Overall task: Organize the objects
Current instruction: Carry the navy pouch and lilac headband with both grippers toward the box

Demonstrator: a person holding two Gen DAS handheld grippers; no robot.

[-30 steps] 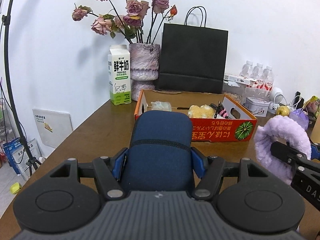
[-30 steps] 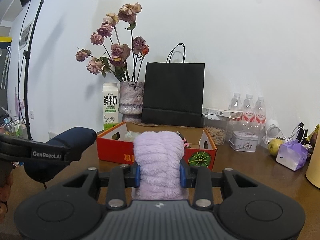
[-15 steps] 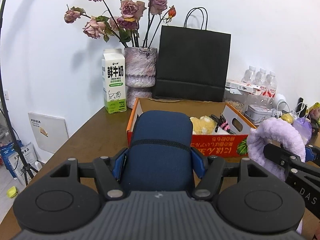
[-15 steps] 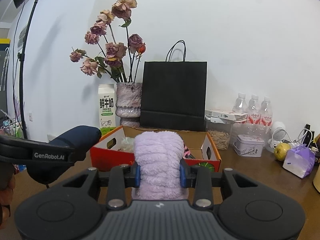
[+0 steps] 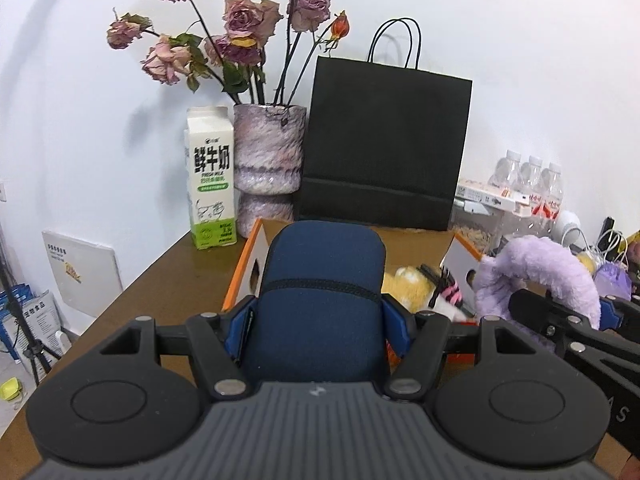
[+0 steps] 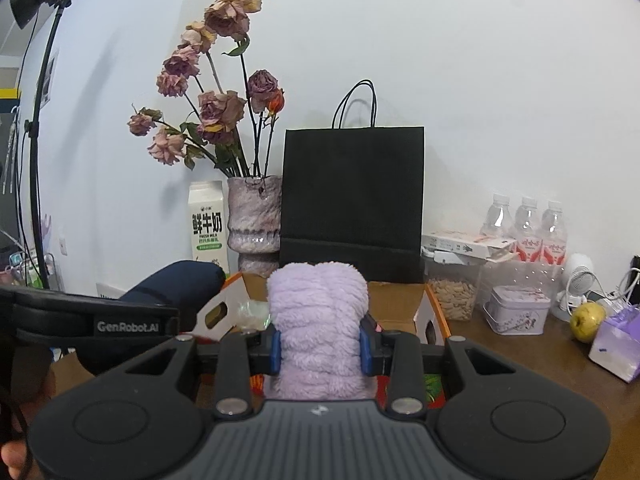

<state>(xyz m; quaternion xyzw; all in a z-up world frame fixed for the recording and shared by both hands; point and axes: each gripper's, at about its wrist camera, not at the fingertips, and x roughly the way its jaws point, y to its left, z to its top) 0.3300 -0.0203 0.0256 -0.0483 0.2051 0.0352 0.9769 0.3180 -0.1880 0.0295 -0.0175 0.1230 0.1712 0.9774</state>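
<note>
1. Left gripper clamped on a navy blue padded case, blue pads pressed against both of its sides; case held above the near left corner of the cardboard box.
2. Right gripper clamped on a fluffy lilac plush ring, pads squeezing it from either side; ring raised at the near edge of the same box, seen from the left wrist view as a purple arc off to the right.
3. Both held items side by side in the air, case on the left, ring on the right, apart from each other.
4. Box open on top, orange and white outside, resting on the brown wooden table; inside, a yellow plush item and a pink and black striped item near the right wall.
5. Behind the box, against the white wall: milk carton, mottled pink vase with dried roses, black paper bag standing upright.
6. Further right on the table: clear jar of seeds, three water bottles, small tin, yellow-green apple, purple pouch.
7. Light stand at far left in the right wrist view.
</note>
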